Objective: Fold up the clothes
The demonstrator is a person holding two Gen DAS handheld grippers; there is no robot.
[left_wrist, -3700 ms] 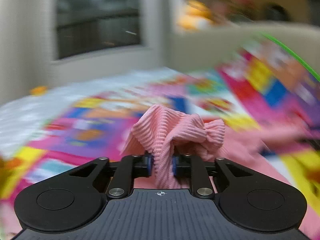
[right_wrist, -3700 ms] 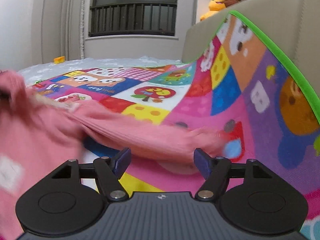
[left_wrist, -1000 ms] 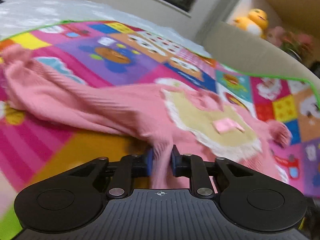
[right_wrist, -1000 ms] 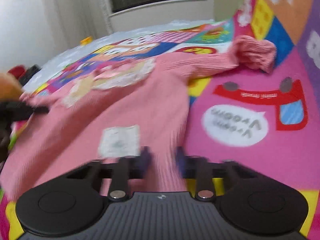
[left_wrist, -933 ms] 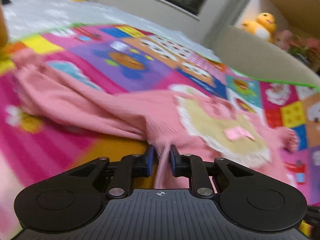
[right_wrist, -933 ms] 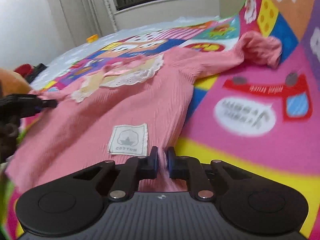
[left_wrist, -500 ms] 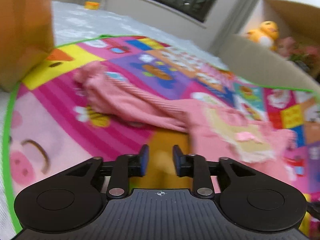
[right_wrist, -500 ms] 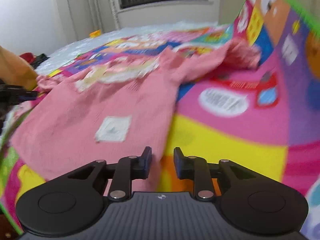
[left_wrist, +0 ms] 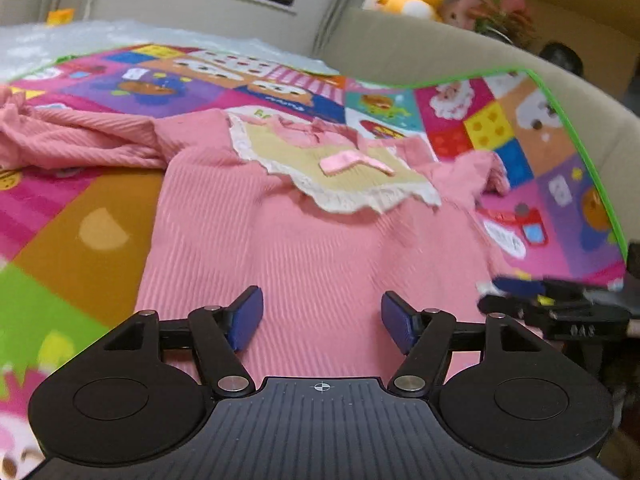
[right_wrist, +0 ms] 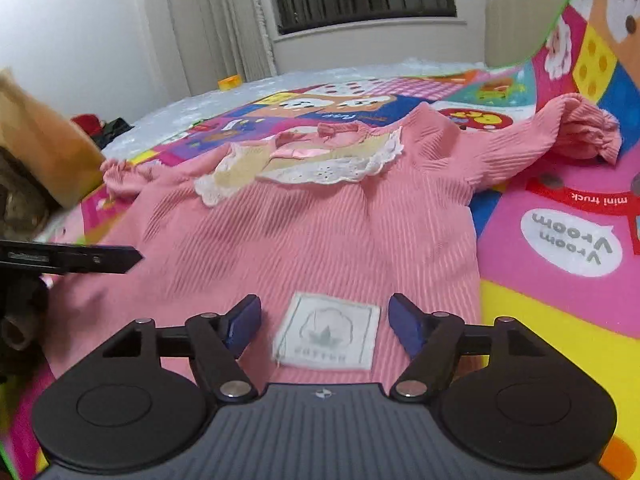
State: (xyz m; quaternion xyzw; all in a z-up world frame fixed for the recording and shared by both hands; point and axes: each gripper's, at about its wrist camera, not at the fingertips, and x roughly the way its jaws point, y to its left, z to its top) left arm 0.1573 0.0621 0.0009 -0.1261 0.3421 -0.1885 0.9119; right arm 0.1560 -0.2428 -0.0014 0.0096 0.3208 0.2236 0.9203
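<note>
Right wrist view shows both spread, empty grippers, right gripper [right_wrist: 324,324] and left gripper [left_wrist: 322,318], over the soft, light pink ribbed top [right_wrist: 320,232] lying mid-play mat [right_wrist: 560,320], best pinched at its hem corners.

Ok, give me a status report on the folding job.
Left gripper open, right gripper open, both empty. Pink ribbed top with lace collar spread flat on colourful play mat, unfolded. Nothing in the way.
</note>
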